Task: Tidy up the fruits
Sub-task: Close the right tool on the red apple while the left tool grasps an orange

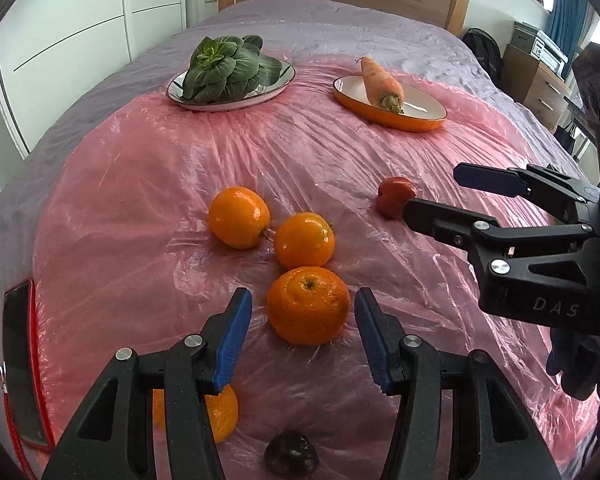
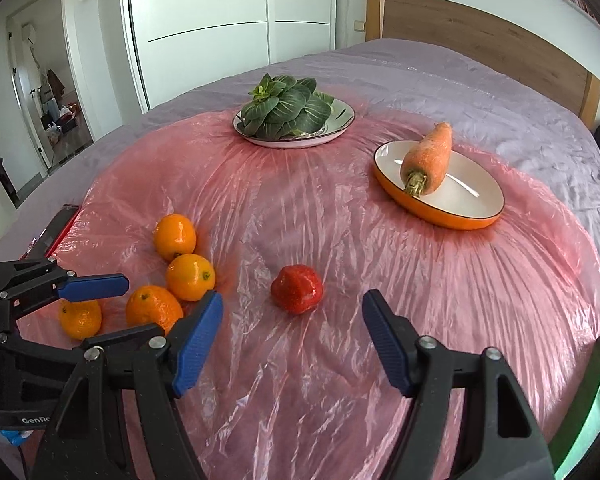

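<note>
We saw left gripper [image 1: 303,340] open, empty, astride an orange [image 1: 307,305] | right gripper [image 2: 292,340] open, empty, short of strawberry [image 2: 296,289] | greens [image 1: 224,66], carrot [image 1: 381,84] plated beyond | phone [image 1: 20,364] at left edge

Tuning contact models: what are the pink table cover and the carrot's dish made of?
Pink cover: thin translucent plastic film, glossy, by its fine wrinkles and glare. Dish: likely glazed ceramic or enamel, with a smooth white inside, orange outside and a sharp highlight.
</note>
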The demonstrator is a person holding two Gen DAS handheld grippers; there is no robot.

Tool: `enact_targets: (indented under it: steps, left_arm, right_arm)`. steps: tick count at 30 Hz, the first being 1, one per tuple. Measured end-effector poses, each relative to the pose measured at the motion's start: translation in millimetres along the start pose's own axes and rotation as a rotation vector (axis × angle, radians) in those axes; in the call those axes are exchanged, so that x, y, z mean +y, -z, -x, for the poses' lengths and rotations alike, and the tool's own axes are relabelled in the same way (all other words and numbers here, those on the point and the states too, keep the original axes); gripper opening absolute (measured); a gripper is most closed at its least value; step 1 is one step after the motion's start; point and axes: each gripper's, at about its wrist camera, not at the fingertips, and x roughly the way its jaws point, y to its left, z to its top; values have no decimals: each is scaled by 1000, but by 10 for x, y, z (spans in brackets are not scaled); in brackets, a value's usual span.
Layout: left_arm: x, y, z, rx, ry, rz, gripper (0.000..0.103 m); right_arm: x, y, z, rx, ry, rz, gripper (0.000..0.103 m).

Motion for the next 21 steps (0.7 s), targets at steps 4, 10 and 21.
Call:
enact_targets:
  steps: [4, 10, 21]
  left_arm:
    - [-12, 3, -90, 17, 0, -9, 46]
    - [-65, 14, -173, 29, -6, -33, 41]
    - [-73, 14, -199, 23, -17, -15, 40]
  right_arm:
    - [-27, -50, -175, 20, -10, 2, 103]
    - [-71, -56, -377, 56, -23, -5, 97]
    - [-72, 42, -478, 60, -45, 0, 63]
